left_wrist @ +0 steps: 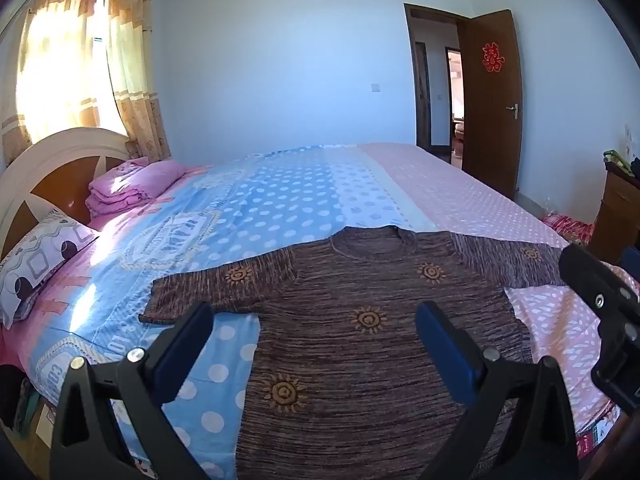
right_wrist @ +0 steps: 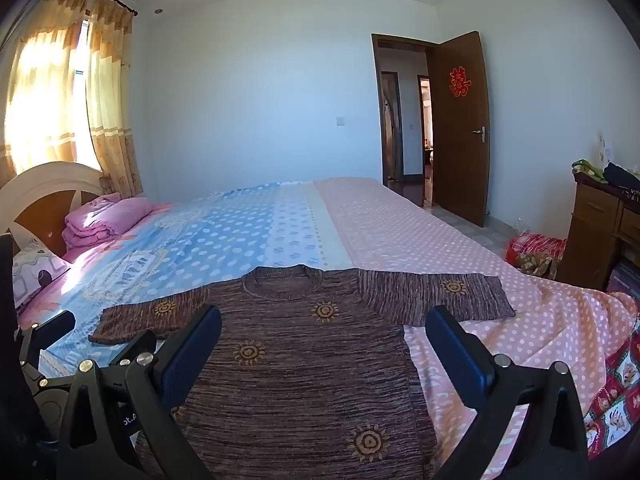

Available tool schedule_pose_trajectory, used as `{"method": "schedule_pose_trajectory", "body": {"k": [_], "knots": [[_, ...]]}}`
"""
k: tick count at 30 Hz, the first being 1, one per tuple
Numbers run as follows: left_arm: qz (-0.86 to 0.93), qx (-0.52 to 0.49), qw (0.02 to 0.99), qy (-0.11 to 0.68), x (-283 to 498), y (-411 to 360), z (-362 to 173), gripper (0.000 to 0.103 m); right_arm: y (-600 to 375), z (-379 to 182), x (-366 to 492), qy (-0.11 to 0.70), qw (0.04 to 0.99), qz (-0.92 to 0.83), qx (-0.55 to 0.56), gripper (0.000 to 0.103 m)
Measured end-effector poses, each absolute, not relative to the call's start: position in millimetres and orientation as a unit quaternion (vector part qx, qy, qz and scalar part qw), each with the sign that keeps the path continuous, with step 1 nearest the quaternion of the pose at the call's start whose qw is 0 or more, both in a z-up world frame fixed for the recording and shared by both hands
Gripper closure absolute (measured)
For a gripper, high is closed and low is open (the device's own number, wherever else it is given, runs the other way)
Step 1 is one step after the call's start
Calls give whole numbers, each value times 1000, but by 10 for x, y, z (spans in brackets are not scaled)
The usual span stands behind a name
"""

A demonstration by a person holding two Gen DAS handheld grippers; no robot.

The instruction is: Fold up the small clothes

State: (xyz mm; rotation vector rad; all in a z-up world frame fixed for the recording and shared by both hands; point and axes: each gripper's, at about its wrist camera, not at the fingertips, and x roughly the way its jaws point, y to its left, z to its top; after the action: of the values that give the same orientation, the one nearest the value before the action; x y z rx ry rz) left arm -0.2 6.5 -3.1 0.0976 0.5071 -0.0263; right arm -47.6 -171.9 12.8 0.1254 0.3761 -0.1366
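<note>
A small brown knitted sweater with orange sun motifs (left_wrist: 360, 320) lies flat and face up on the bed, its round neck away from the cameras and both short sleeves spread out to the sides. It rests across the seam of the bed sheet (left_wrist: 280, 200), so that its left sleeve lies on the blue part with white dots and its right sleeve on the pink dotted part.

The left hand-held gripper (left_wrist: 314, 336) hovers over the lower left half of the sweater with its blue-padded fingers (left_wrist: 180, 356) spread wide and nothing between them. The right hand-held gripper (right_wrist: 324, 344) hangs over the lower right half of the sweater (right_wrist: 304, 360), its jaws likewise wide apart and holding nothing. In the left wrist view, part of the right gripper shows at the right edge, just beside the right sleeve.

At the head of the bed, a folded pink blanket (left_wrist: 132, 188) lies against the cream and brown wooden headboard (left_wrist: 52, 172), with a patterned white pillow (left_wrist: 36, 260) near it. A brown wooden door (right_wrist: 460, 128) stands open beyond the foot of the bed.
</note>
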Motion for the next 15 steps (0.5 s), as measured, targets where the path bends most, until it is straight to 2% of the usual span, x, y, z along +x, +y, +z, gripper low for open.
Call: {"method": "schedule_pose_trajectory", "body": {"k": [15], "knots": [[-13, 53, 966, 254, 15, 64, -37, 0, -1720, 134, -440, 194, 976, -65, 67, 1]]}}
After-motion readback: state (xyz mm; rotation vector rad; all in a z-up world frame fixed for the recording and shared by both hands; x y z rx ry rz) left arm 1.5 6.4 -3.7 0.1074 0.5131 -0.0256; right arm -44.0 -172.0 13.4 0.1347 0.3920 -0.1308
